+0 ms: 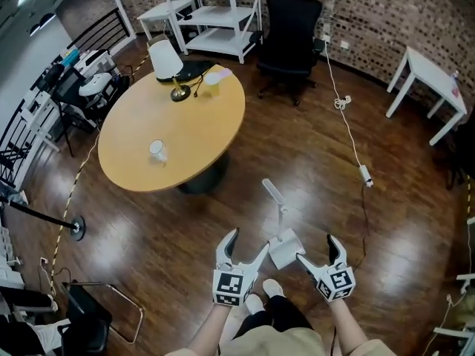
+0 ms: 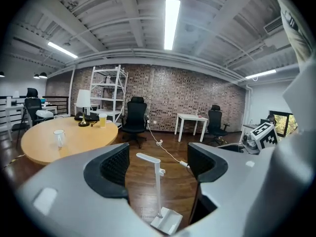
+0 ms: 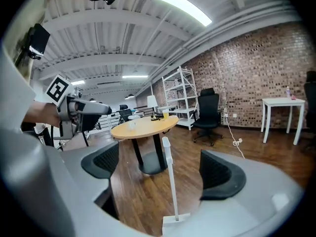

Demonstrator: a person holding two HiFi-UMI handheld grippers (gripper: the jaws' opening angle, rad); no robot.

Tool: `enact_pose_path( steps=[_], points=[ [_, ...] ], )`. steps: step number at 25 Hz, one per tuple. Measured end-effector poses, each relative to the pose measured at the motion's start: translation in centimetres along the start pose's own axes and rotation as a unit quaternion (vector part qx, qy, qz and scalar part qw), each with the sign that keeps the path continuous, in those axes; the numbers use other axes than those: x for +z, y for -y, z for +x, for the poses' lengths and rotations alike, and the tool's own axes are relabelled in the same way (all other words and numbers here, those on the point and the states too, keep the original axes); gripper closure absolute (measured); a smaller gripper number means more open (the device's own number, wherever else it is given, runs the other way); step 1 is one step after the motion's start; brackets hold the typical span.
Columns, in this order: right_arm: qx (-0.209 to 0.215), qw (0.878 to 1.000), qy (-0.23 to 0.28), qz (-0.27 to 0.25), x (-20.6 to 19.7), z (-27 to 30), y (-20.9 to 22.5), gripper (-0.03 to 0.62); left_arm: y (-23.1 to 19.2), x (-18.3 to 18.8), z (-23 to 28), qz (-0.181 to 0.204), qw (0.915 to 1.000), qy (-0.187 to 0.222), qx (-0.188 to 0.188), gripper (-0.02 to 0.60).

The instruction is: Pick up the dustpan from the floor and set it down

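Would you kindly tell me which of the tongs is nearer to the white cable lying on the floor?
Right. The right tongs hover open, just short of the white cable and slightly to its left. The left tongs, also open, are farther away, beyond the dustpan.

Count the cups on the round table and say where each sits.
2. A white mug stands alone toward the round table's near side; a yellow cup stands at its far edge, beside the lamp. None appears hidden.

Bright, even indoor light; strong fisheye in all views.
Ceiling tube lights (image 2: 171,22) overhead put soft sheen on wood floor (image 1: 312,199) & round table (image 1: 178,117); shadows faint; gripper views bend at edges w/ black corners, close foreground slightly soft.
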State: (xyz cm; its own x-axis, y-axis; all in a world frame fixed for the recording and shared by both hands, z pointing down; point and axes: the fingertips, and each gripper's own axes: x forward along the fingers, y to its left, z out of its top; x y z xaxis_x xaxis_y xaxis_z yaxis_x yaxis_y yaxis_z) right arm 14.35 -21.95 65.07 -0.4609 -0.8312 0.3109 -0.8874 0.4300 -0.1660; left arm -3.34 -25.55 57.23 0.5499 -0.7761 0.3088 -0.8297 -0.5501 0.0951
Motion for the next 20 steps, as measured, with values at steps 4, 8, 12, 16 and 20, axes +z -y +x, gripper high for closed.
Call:
enact_pose_path(
  steps=[4,8,12,16,20],
  points=[
    [0.012,0.999,-0.028,-0.012,-3.3,2.7,2.3,0.075,0.2,-3.2,3.2,0.005,0.9996,-0.025,-0.015,0.236],
    [0.035,0.998,-0.057,-0.018,-7.4,8.1,3.6,0.075,-1.6,-7.2,6.0,0.008,0.9983,-0.057,-0.008,0.236],
    [0.049,0.996,-0.074,-0.019,-10.0,12.4,4.8,0.075,-2.6,-9.4,7.4,-0.003,0.9974,-0.071,0.008,0.237],
    [0.061,0.995,-0.077,-0.012,-11.4,17.0,4.9,0.091,-4.2,-10.1,7.8,-0.012,0.9969,-0.072,0.031,0.236],
    [0.070,0.994,-0.082,-0.012,-12.2,21.1,4.6,0.120,-5.5,-11.0,6.9,-0.045,0.9945,-0.071,0.062,0.237]
  ],
)
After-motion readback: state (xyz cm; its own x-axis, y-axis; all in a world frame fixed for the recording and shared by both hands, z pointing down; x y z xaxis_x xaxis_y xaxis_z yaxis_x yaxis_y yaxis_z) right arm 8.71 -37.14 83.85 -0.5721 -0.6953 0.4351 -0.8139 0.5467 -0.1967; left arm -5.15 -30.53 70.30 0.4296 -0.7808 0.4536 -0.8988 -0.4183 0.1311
